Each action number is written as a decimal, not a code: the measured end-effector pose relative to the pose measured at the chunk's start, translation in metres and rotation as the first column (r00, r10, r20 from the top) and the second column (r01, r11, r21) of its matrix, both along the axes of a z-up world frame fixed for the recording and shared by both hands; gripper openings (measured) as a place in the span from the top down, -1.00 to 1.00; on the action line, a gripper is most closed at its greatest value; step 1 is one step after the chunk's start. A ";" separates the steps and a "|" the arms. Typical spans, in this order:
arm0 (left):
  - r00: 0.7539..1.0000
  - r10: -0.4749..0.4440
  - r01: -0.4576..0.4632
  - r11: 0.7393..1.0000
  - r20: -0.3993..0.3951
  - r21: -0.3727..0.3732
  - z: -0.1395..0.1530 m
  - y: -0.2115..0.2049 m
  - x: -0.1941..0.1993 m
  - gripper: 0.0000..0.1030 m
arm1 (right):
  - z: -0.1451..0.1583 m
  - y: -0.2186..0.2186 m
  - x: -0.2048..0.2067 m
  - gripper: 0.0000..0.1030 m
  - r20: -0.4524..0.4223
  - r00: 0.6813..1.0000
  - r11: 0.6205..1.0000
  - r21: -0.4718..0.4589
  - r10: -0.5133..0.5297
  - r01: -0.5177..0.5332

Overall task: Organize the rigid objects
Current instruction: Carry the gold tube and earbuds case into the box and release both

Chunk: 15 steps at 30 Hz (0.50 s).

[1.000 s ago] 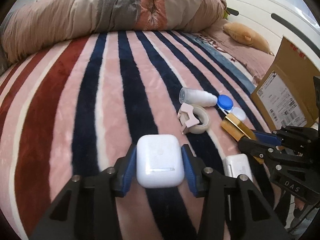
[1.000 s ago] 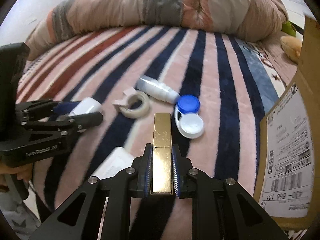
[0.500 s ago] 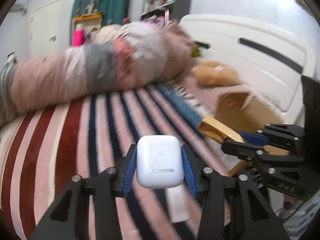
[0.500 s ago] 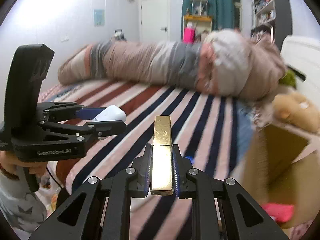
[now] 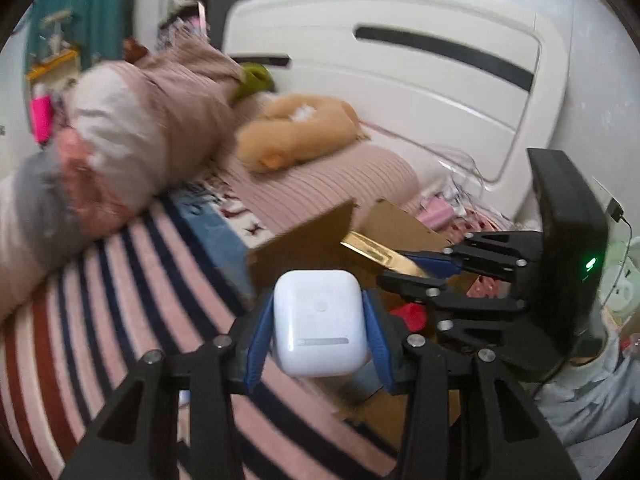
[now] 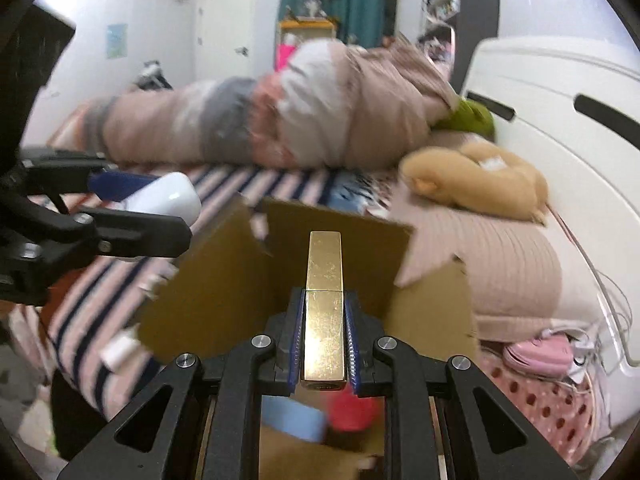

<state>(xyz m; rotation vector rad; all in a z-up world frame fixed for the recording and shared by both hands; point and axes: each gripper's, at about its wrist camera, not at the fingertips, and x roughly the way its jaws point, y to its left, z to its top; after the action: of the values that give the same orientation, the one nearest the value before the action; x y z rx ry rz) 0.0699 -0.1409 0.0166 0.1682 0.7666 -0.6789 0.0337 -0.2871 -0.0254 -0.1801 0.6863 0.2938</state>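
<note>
The left tool point(image 5: 318, 322) is closed on a white earbud case point(image 5: 320, 322), its blue pads pressing both sides. The right tool point(image 6: 323, 334) grips a gold rectangular bar point(image 6: 324, 308) by its near half, the far half sticking straight out toward 12 o'clock. Both things are carried in the air, clear of the striped blanket point(image 5: 120, 280).

In the right wrist view the gold bar hangs over the open cardboard box point(image 6: 224, 280); below the tool, at 6 o'clock, blurred red and blue items lie inside. The left tool shows at 9 o'clock there, with the white case near the box's left flap. In the left wrist view the box opening sits just beyond the case, and the right tool is at 3 o'clock.

The step in hand looks like the carry to the box. Next, each tool likely needs lowering inside the walls and opening, the gold bar first since it appears already above the opening; the flaps could snag a tool.
</note>
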 end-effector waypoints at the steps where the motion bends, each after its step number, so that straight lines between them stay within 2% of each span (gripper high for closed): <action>1: 1.000 -0.016 0.016 1.000 -0.021 0.015 -0.004 -0.010 0.006 0.21 | -0.005 -0.003 0.005 0.74 -0.011 1.000 1.000 -0.004 -0.010 0.010; 6: 0.997 -0.040 0.047 0.993 -0.066 0.105 -0.021 -0.042 0.022 0.21 | -0.017 -0.024 0.016 0.73 -0.037 0.999 0.999 -0.011 -0.037 0.037; 10: 0.995 -0.044 0.056 0.989 -0.093 0.138 -0.035 -0.053 0.033 0.21 | -0.016 -0.028 0.017 0.73 -0.027 0.999 0.999 -0.013 -0.039 0.039; 15: 0.995 -0.039 0.052 0.987 -0.088 0.155 -0.038 -0.056 0.039 0.21 | -0.018 -0.034 0.017 0.73 -0.029 0.999 0.999 0.011 -0.033 0.033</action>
<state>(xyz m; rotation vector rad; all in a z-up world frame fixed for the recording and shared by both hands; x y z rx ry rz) 0.1093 -0.1970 -0.0210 0.3029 0.9005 -0.6724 0.0506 -0.3208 -0.0431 -0.1539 0.7155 0.2687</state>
